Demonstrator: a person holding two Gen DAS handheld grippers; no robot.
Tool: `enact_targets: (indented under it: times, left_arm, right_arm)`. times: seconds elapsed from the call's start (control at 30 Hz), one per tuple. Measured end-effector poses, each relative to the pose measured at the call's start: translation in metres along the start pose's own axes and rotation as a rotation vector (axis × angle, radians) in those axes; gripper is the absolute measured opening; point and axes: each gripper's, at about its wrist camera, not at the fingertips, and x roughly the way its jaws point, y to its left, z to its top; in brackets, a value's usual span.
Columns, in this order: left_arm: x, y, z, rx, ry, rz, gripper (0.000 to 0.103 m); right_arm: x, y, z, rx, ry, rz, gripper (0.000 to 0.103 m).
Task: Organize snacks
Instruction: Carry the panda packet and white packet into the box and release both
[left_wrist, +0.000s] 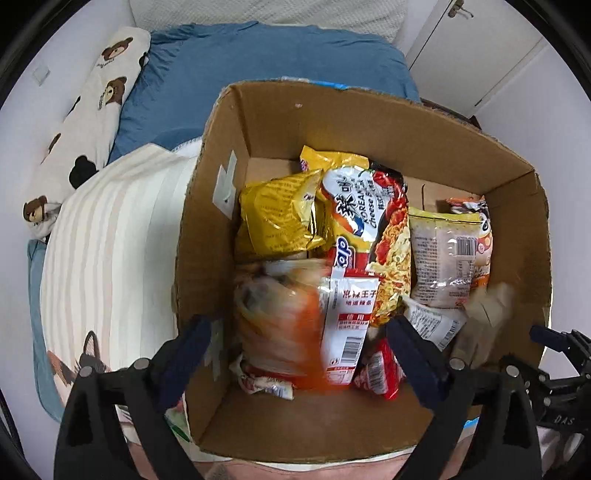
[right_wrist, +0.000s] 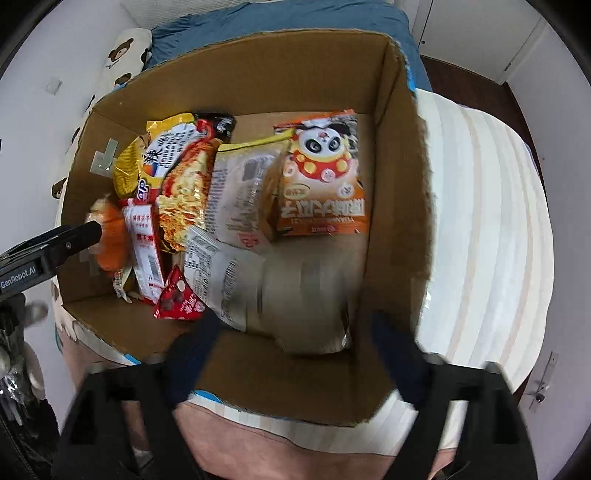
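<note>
At the bottom of the left wrist view, the left gripper (left_wrist: 295, 354) stands with fingers spread wide, holding nothing, over a blurred orange packet (left_wrist: 280, 314). The right gripper (right_wrist: 291, 347) is likewise spread wide and empty. Beyond, in mid-frame, the cardboard box (left_wrist: 369, 118) holds the snacks: a cheese noodle pack (left_wrist: 373, 221), a yellow bag (left_wrist: 277, 210) and a panda packet (right_wrist: 321, 173). A blue quilt (left_wrist: 258, 62) fills the upper frame.

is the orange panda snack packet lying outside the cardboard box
No. The panda packet lies on the floor inside the cardboard box, near its right wall, beside the other snack packets.
</note>
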Motion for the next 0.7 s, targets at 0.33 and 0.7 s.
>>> enact_targets:
  times: [0.33, 0.7]
  left_arm:
    - [-0.022, -0.006, -0.009, 0.000, -0.079, 0.020, 0.099]
    - [-0.064, -0.011, -0.056, 0.003, -0.251, 0.085, 0.099]
  right_arm:
    - [-0.005, 0.007, -0.008, 0.010, -0.066, -0.042, 0.097]
    - [-0.036, 0.014, -0.037, 0.056, -0.227, -0.023, 0.097]
